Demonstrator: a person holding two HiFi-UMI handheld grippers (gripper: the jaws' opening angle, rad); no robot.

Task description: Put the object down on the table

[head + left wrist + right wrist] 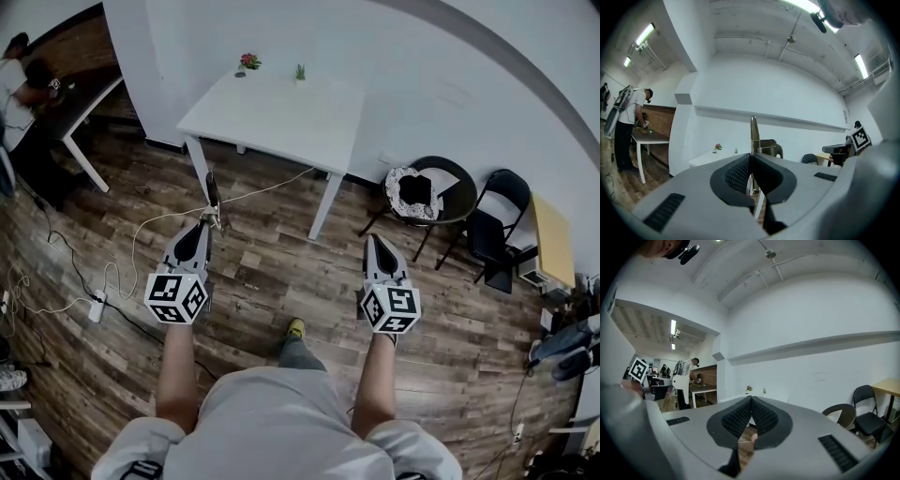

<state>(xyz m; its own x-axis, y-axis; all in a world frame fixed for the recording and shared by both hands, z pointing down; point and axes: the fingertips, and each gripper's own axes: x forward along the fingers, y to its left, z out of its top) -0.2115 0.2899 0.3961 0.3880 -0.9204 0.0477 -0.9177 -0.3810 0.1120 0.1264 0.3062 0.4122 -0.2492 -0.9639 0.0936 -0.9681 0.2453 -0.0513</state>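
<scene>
My left gripper (208,223) is held level over the wooden floor, shut on a slim metal tool (213,193) that sticks out past its tips. In the left gripper view the tool (753,133) rises as a thin upright blade from between the closed pads of the gripper (751,157). The right gripper (374,239) is beside it, shut with nothing between its pads, which meet in the right gripper view (751,400). Ahead of both stands a white table (281,122) against the white wall, some way beyond the tips.
Two small potted plants (249,62) (300,71) sit at the table's far edge. A round chair (427,192) and a black folding chair (492,225) stand to the right. Cables and a power strip (97,307) lie on the floor at left. A person (19,94) works at a dark desk far left.
</scene>
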